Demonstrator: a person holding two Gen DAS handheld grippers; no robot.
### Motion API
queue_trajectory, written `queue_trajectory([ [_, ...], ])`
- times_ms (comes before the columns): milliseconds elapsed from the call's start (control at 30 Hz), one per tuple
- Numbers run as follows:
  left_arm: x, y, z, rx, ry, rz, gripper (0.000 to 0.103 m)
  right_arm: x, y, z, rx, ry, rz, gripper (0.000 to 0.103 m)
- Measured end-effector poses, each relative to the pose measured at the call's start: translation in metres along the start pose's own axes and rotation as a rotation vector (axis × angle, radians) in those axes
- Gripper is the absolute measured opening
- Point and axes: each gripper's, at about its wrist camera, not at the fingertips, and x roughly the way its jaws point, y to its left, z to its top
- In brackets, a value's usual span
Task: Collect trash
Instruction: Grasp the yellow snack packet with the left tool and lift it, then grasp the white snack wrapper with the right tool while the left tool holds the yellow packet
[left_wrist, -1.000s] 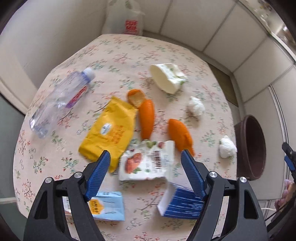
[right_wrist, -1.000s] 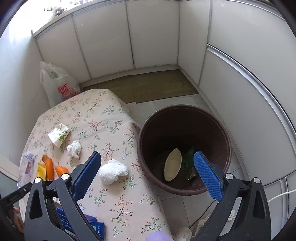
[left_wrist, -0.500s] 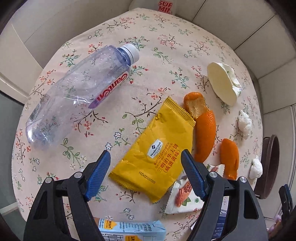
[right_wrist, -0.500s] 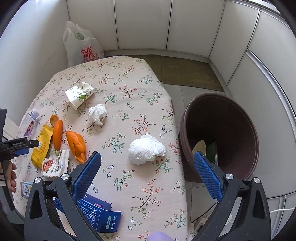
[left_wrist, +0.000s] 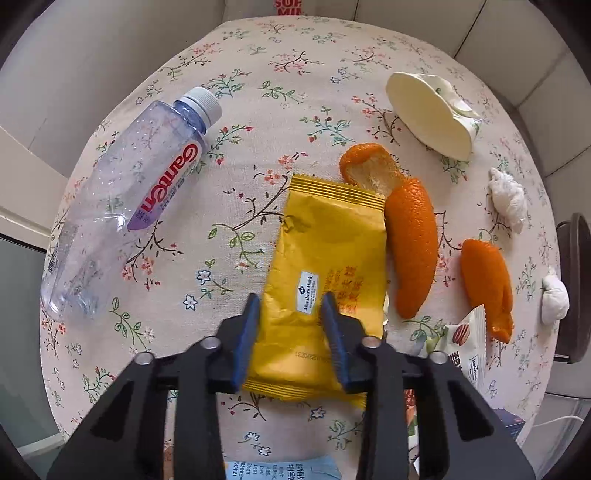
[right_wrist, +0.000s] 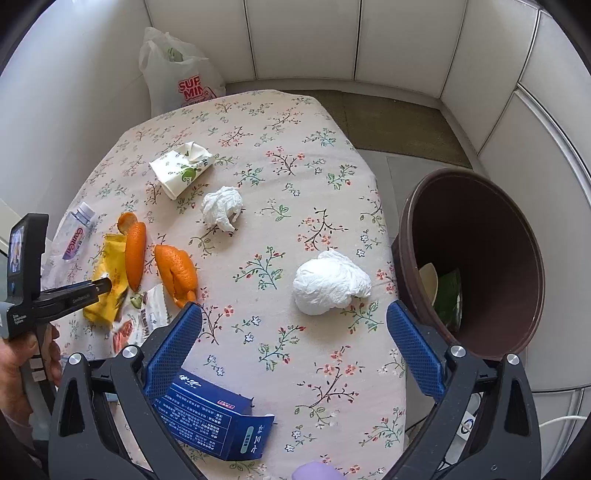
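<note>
Yellow wrapper (left_wrist: 325, 266): flat on the table (left_wrist: 258, 48), its near half between my left blue fingers (left_wrist: 247, 332)
Left claw (left_wrist: 291, 306): narrowed onto the wrapper, pads at both its edges, pinching it
Orange peels (left_wrist: 413, 243): two pieces just right of the wrapper, the long one touching its edge
Clear bottle (left_wrist: 125, 206): lying on its side, off to the left
Right claw (right_wrist: 291, 354): spread wide, gripping nothing, hanging above the table's near end
White tissue wad (right_wrist: 328, 284): ahead between my right fingers, near the table edge
Brown bin (right_wrist: 476, 258): beside the table on the right, scraps inside
Blue box (right_wrist: 210, 417): under my right claw
</note>
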Motion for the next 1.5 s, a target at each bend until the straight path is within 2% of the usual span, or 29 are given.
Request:
queue_trajectory([
  [100, -0.006, 0.001, -0.001, -0.002, -0.007, -0.03, 0.008, 0.004, 0.0, 0.0, 0.018, 0.029, 0.041, 0.096],
  [267, -0.026, 0.004, -0.005, -0.015, -0.046, -0.112, 0.003, 0.009, 0.008, -0.002, 0.018, 0.065, 0.106, 0.096],
  [467, -0.061, 0.006, -0.008, -0.034, -0.12, -0.187, 0.002, 0.017, 0.023, -0.005, 0.01, 0.119, 0.206, 0.096],
  [733, -0.118, 0.011, -0.015, -0.067, -0.258, -0.289, 0.002, 0.054, 0.048, -0.014, 0.101, 0.303, 0.431, 0.096],
  [900, -0.142, 0.017, -0.022, -0.054, -0.312, -0.308, 0.002, 0.075, 0.063, -0.021, 0.172, 0.365, 0.484, 0.093],
  [1067, -0.146, 0.019, -0.026, -0.031, -0.321, -0.296, 0.002, 0.089, 0.072, -0.03, 0.234, 0.402, 0.504, 0.074],
  [1133, -0.146, 0.021, -0.026, -0.032, -0.322, -0.294, 0.002, 0.094, 0.077, -0.031, 0.24, 0.407, 0.499, 0.071],
  [1200, -0.146, 0.023, -0.027, -0.035, -0.324, -0.29, 0.002, 0.099, 0.083, -0.033, 0.238, 0.414, 0.487, 0.064],
  [1300, -0.146, 0.025, -0.028, -0.036, -0.327, -0.281, 0.002, 0.1, 0.091, -0.034, 0.223, 0.394, 0.453, 0.047],
  [1367, -0.145, 0.027, -0.028, -0.037, -0.326, -0.276, 0.002, 0.102, 0.095, -0.034, 0.213, 0.392, 0.443, 0.031],
  [1400, -0.145, 0.028, -0.028, -0.039, -0.324, -0.274, 0.002, 0.104, 0.096, -0.034, 0.214, 0.395, 0.44, 0.029],
  [1467, -0.143, 0.03, -0.028, -0.042, -0.32, -0.268, 0.002, 0.105, 0.096, -0.035, 0.214, 0.389, 0.427, 0.018],
  [1500, -0.142, 0.032, -0.028, -0.045, -0.319, -0.266, 0.002, 0.106, 0.094, -0.036, 0.215, 0.385, 0.427, 0.017],
])
